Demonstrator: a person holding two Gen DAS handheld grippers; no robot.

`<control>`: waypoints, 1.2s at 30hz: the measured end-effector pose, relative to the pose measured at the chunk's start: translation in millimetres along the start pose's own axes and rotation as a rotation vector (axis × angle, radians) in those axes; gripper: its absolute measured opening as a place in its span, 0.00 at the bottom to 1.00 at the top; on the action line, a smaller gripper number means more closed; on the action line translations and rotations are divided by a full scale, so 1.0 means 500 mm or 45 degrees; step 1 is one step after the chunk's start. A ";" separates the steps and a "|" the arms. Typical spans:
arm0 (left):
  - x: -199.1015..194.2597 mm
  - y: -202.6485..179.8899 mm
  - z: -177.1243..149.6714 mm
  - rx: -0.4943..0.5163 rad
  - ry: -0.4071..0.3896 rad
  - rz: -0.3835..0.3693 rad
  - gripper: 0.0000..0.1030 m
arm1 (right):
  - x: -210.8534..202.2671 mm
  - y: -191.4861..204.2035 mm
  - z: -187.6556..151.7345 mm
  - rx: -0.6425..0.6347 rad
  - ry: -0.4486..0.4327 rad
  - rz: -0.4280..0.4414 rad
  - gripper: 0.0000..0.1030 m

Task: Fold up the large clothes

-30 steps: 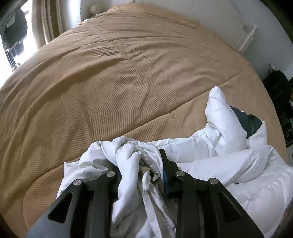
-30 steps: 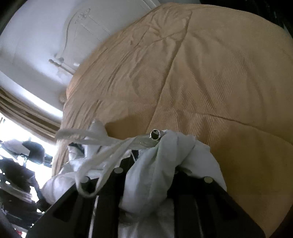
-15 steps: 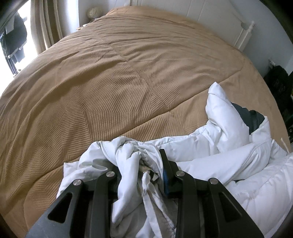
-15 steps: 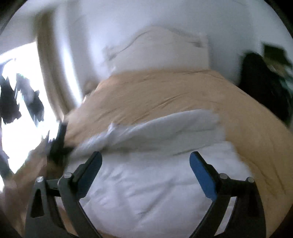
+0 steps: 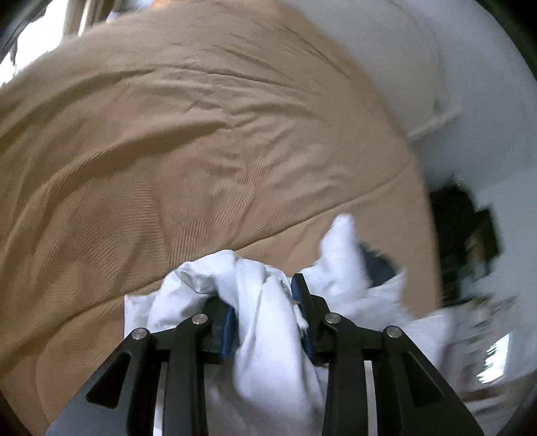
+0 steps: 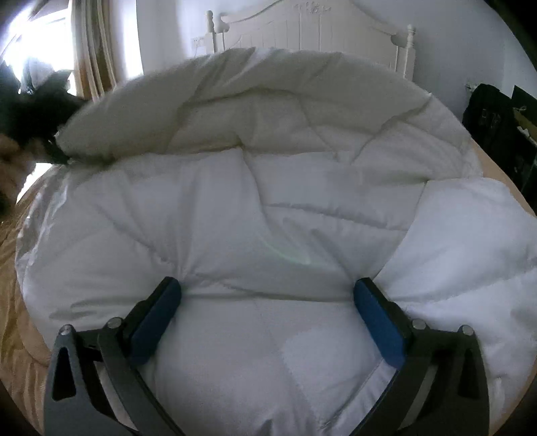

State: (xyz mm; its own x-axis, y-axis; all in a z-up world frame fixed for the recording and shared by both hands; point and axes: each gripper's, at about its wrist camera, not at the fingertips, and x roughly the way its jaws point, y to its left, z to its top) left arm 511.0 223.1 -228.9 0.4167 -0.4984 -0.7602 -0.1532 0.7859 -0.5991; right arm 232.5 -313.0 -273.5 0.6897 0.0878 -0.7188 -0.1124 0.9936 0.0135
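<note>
L tool (image 5: 265,302) is clamped narrow on a bunched wad of the white padded jacket (image 5: 268,335); cloth fills the gap between the blue pads (image 5: 228,325) and spills down twd the camera. Rest of the garment trails off to the R in that view, w/ a dark lining patch (image 5: 376,265) showing beside a raised white fold. L wrist view is motion-blurred, esp. at the R edge.

R tool (image 6: 268,288) stands wide, nothing gripped; both blue pads (image 6: 379,322) press down into the quilted jacket (image 6: 268,218), one each side of a puffy panel. Jacket lies spread across the bed, filling most of the R wrist view, its far part rolled up into a thick ridge. Tan ribbed bedspread (image 5: 167,151) under it, visible at L and R margins in the R wrist view.

White headboard (image 6: 312,30) w/ posts stands behind the ridge, against a white wall. Curtain (image 6: 97,50) and bright window at far L. Dark items (image 6: 496,130) sit by the wall at R; can't tell what they are.
</note>
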 end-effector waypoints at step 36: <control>0.050 -0.049 -0.375 0.743 -0.421 0.477 0.90 | -0.041 -0.248 -0.002 0.223 0.014 -0.277 0.99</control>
State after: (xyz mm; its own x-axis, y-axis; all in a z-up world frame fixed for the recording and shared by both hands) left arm 357.1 122.8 -280.2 0.6907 -0.0975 -0.7165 0.1226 0.9923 -0.0169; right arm 231.6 -438.1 -260.8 0.6761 -0.1287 -0.7255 0.1634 0.9863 -0.0226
